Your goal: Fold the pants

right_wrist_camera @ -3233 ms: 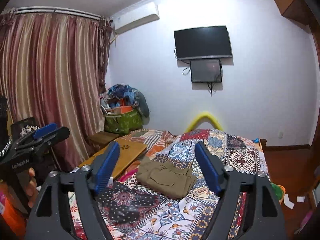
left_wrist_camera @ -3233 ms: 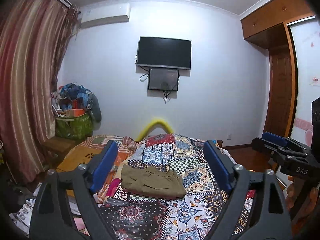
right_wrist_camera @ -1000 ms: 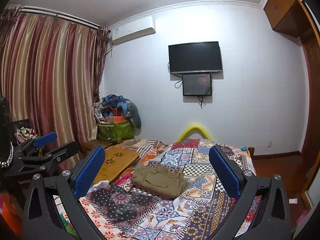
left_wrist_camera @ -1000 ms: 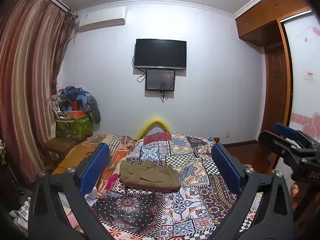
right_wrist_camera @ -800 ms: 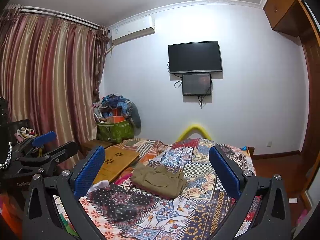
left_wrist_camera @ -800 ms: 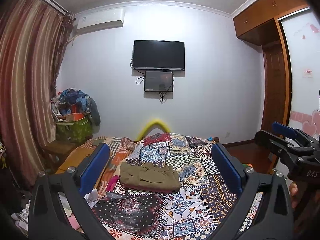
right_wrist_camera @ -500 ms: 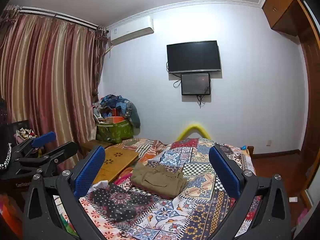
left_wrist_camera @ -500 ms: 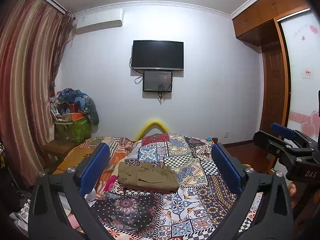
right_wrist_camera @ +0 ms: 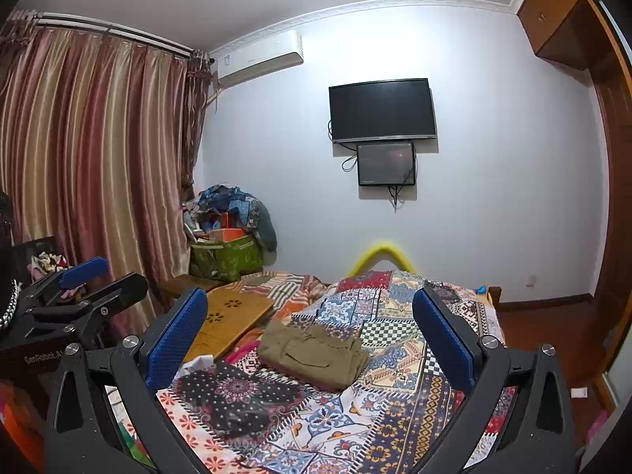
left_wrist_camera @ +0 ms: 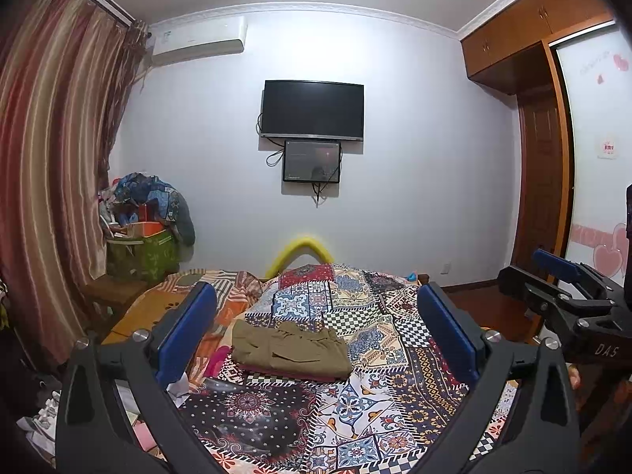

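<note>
We find the pants (left_wrist_camera: 290, 349) folded on the bed (left_wrist_camera: 395, 395), ahead of both, long axis crosswise. Left hand-held gripper (left_wrist_camera: 316, 328) and right hand-held gripper (right_wrist_camera: 310, 339) gape wide, empty; neither clearly nearer.

White wall (left_wrist_camera: 414, 138) carries dark TV (left_wrist_camera: 313, 110), small screen (left_wrist_camera: 312, 161) beneath it, air conditioner (left_wrist_camera: 197, 39) top left. Striped curtains (right_wrist_camera: 91, 166) on left; wooden wardrobe (left_wrist_camera: 525, 59) on right. Patchwork-covered bed (left_wrist_camera: 375, 355) below.

A home bedroom: patchwork-covered bed (left_wrist_camera: 395, 355), wall-mounted TV (left_wrist_camera: 313, 110), striped curtains (right_wrist_camera: 91, 166), wooden wardrobe (left_wrist_camera: 529, 39)
</note>
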